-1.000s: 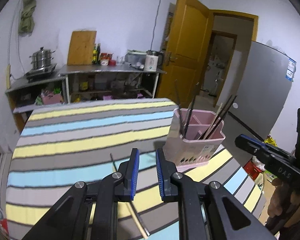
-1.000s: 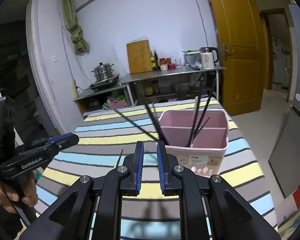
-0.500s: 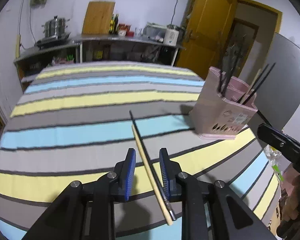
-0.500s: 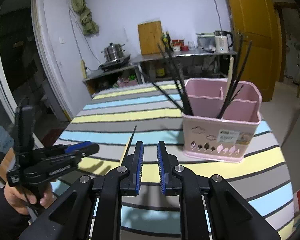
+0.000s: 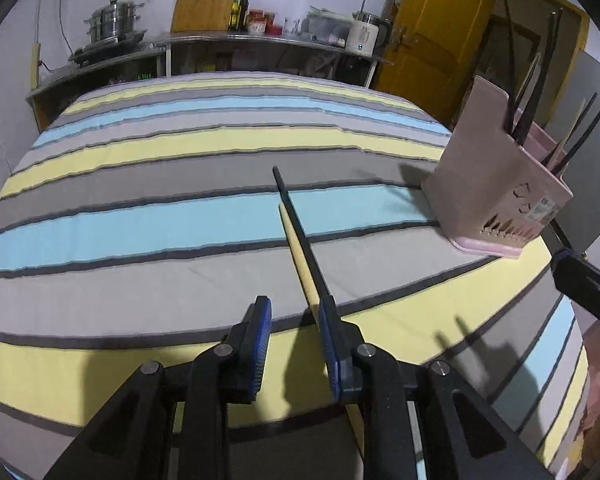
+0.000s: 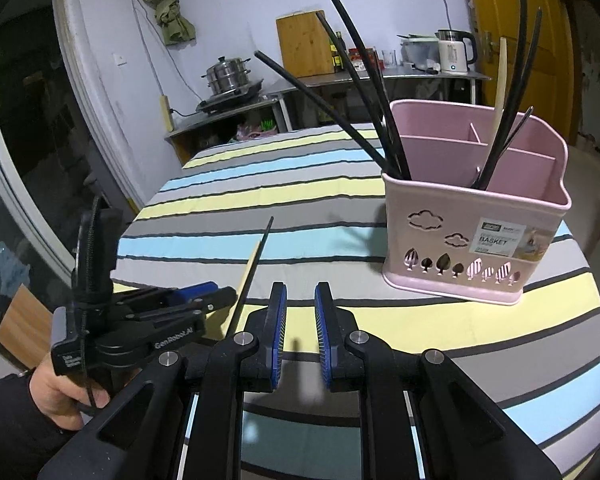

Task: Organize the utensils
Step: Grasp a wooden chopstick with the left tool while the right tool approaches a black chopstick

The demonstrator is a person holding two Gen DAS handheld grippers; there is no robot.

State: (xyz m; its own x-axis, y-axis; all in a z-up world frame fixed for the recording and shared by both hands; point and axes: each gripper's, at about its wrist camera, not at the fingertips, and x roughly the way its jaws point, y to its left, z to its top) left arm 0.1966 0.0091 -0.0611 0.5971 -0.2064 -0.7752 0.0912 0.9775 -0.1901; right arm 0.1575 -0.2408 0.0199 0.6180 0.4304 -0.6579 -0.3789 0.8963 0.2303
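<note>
- View from left wrist: looked down at a table under a striped cloth (image 5: pixel 140 224) of yellow, blue and grey bands.
- Showed the left gripper (image 5: pixel 294 304) low over the cloth, jaws spread and just opened wider, pressing on nothing.
- Found 2 loose chopsticks lying side by side on the cloth: a black chopstick (image 5: pixel 300 236) and a pale wooden chopstick (image 5: pixel 296 252), touching along their length.
- Ran from the blue band back toward the camera, the near ends going in between the jaws, close against the right-hand blue pad (image 5: pixel 332 344); could not tell whether that pad touched them.
- Placed a pink basket (image 5: pixel 480 184) upright on the cloth at far right, well apart from the loose pair, with several dark sticks (image 5: pixel 540 92) leaning out of it.
- View from right wrist: showed the right gripper (image 6: pixel 300 304) above the cloth, jaws parted with a clear gap and nothing between them.
- Put the basket ahead and to the right, divided into compartments, with black chopsticks fanned out of the left one and more black ones plus 1 pale one in the right one.
- Caught the loose pair left of centre, with the left gripper's tip right at them, gripped by a hand (image 6: pixel 56 396) in a dark sleeve.
</note>
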